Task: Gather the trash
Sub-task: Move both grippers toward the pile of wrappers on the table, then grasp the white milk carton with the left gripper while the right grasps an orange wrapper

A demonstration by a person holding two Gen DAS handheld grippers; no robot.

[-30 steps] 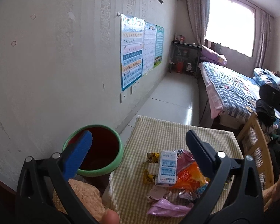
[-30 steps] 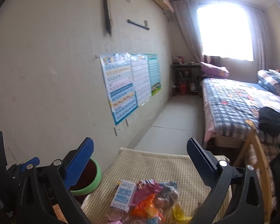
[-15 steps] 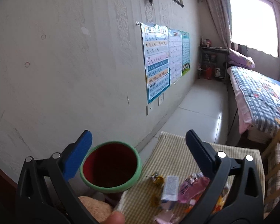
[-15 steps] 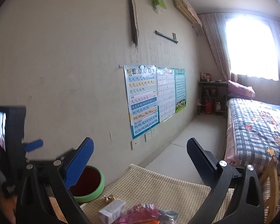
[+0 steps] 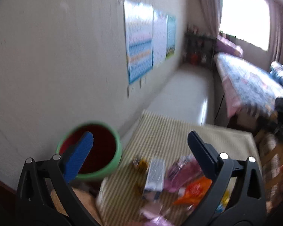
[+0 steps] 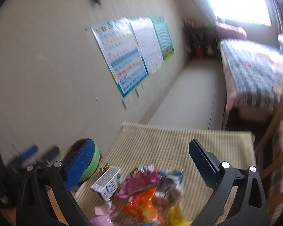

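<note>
Left tongs point(image 5: 139, 150) spread wide, empty, above the table point(image 5: 171, 131). Right tongs point(image 6: 141, 157) also spread wide, empty. Trash pile point(image 6: 143, 192) sits at the table's near edge, low between both pairs of fingers, not touched. White carton point(image 6: 108, 183) lies at the pile's left. Green-rimmed bin point(image 5: 101, 154) stands left, beside the table. Motion blur smears wrappers; the pile's near edge is cut off.

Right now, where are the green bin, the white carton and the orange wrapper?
green bin point(image 5: 111, 169): left wrist view, front rim.
white carton point(image 6: 108, 181): right wrist view, top face.
orange wrapper point(image 6: 141, 200): right wrist view, middle of the crumpled foil.
</note>
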